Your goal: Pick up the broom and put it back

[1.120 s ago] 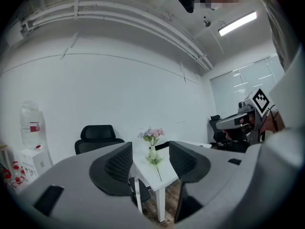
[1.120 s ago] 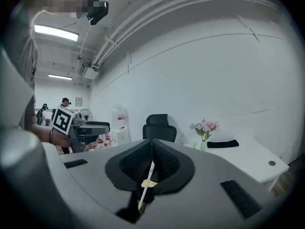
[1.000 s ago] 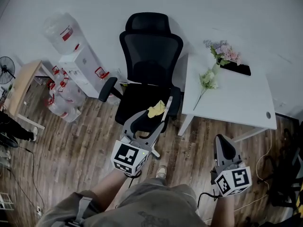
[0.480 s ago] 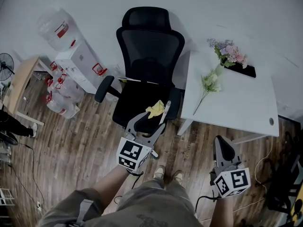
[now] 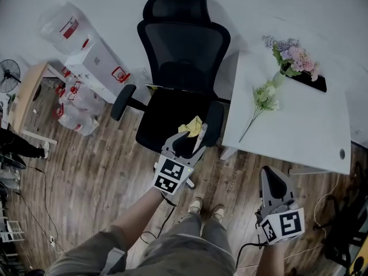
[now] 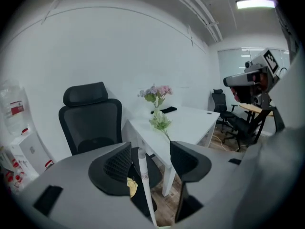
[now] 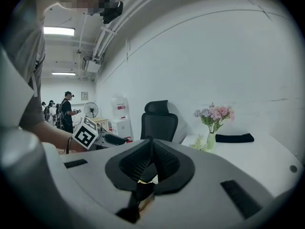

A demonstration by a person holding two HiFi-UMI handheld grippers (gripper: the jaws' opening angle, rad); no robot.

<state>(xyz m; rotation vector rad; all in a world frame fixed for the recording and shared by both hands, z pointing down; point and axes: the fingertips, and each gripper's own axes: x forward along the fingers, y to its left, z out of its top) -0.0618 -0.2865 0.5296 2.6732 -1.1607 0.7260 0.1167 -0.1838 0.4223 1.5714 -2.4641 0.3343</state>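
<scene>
The broom shows as a thin white handle (image 6: 143,171) that stands up in front of the black office chair (image 5: 181,56). In the head view its handle (image 5: 202,133) rises beside a yellow piece (image 5: 191,127) over the seat; the broom's head is hidden. My left gripper (image 5: 187,140) is open, and the handle stands between its jaws, nearer the left pad in the left gripper view, with a gap on both sides. The left gripper (image 6: 152,163) points at the chair and the table. My right gripper (image 5: 271,176) hangs low on the right, shut with its pads together, and holds nothing (image 7: 152,148).
A white table (image 5: 299,125) with pink flowers (image 5: 293,59), a white flower stem (image 5: 263,96) and a black item stands right of the chair. At left are water bottles (image 5: 57,22), a white dispenser (image 5: 95,68), a fan (image 5: 8,76) and a wooden table (image 5: 26,94). People stand far off (image 7: 66,109).
The person has stepped closer to the chair. My left gripper has moved forward and to the right, still open round the white handle. The right gripper has hardly moved.
</scene>
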